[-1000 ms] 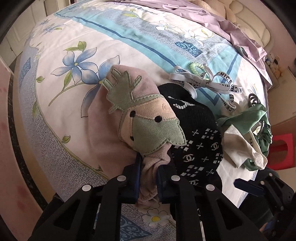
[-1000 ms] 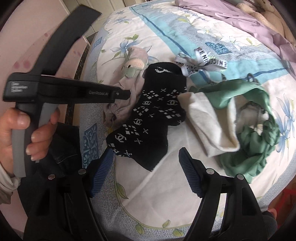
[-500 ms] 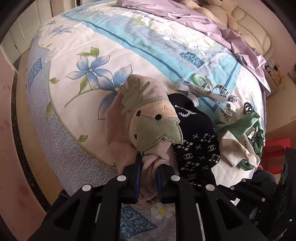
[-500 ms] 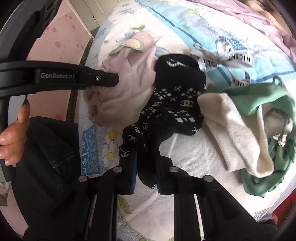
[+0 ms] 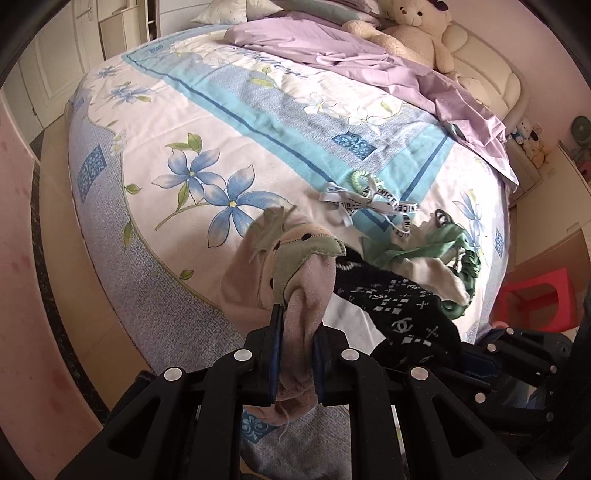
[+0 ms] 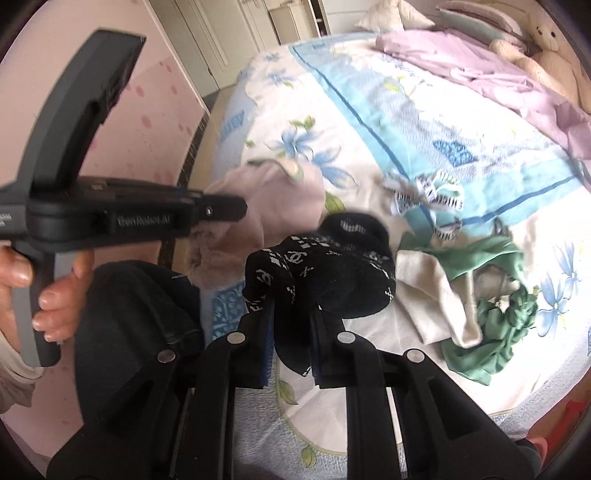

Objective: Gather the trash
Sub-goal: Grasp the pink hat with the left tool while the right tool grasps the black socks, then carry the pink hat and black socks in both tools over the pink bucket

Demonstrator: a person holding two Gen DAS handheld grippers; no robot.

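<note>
My left gripper (image 5: 295,354) is shut on a pink sock (image 5: 303,302) with a green leaf patch and holds it lifted over the near edge of the bed. It also shows in the right wrist view (image 6: 273,206). My right gripper (image 6: 290,339) is shut on a black patterned sock (image 6: 325,273) and lifts it off the bed; it also shows in the left wrist view (image 5: 402,314). A cream sock (image 6: 439,295), green cloth (image 6: 491,332) and a white printed ribbon (image 6: 424,195) lie on the floral bedsheet (image 6: 369,122).
A purple sheet (image 5: 351,51) and a teddy bear (image 5: 417,33) lie at the head of the bed. A red plastic stool (image 5: 532,299) stands on the floor at the right. A pink wall (image 6: 147,122) is at the left.
Both grippers have lifted and pulled back with their socks. The right gripper was open one second ago, then shut on the black sock and raised it.
</note>
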